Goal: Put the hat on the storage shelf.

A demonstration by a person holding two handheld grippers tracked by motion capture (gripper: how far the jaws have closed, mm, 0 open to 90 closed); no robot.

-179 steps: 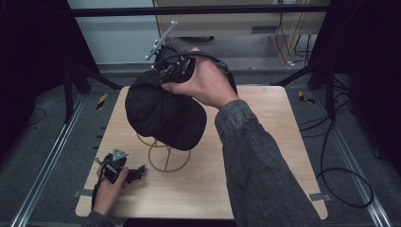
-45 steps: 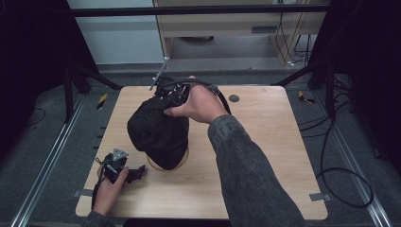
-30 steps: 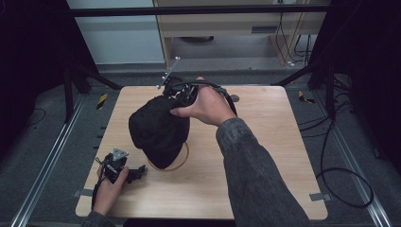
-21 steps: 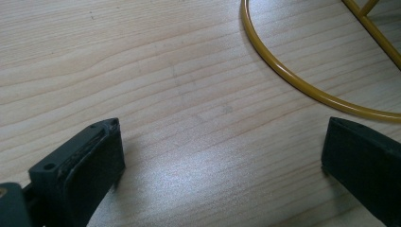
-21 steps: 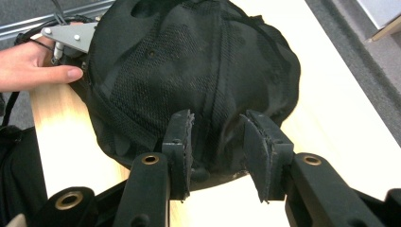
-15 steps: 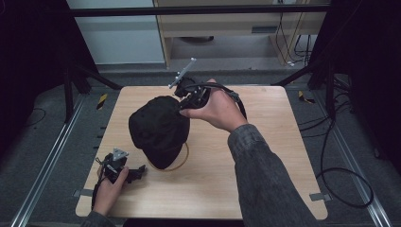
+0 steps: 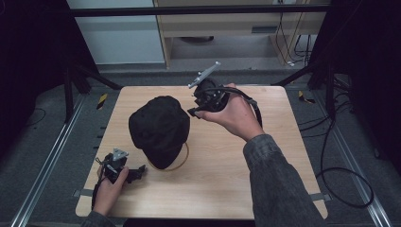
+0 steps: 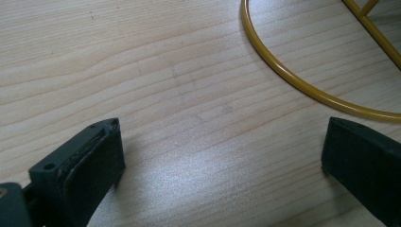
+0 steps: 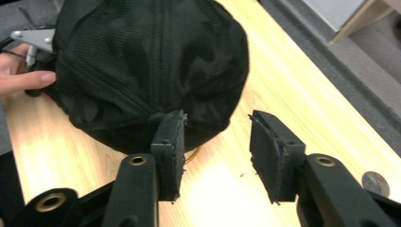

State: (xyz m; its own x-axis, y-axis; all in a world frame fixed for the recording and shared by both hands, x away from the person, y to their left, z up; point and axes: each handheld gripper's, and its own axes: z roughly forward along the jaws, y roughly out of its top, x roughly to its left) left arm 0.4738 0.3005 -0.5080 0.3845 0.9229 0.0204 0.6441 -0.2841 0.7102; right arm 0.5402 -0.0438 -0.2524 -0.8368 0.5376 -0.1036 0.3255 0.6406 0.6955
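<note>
A black cap sits over a yellow wire stand whose base ring shows beneath it, left of the table's middle. My right gripper hovers just right of the cap, pointing back at it. In the right gripper view the cap lies beyond the right gripper; its jaws have just been opening and nothing is between them. My left gripper rests on the table at the front left, close to the ring. In the left gripper view my left gripper stands wide open over bare wood, beside the ring.
The wooden table has free room on its right half. A small round disc lies on it near the right gripper. Dark frame posts stand at both sides, cables trail on the floor at the right, and a cabinet stands behind.
The right gripper has let go of the cap and drawn away to the right, its jaws parted. The cap now rests on the stand. The left hand has stayed put.
</note>
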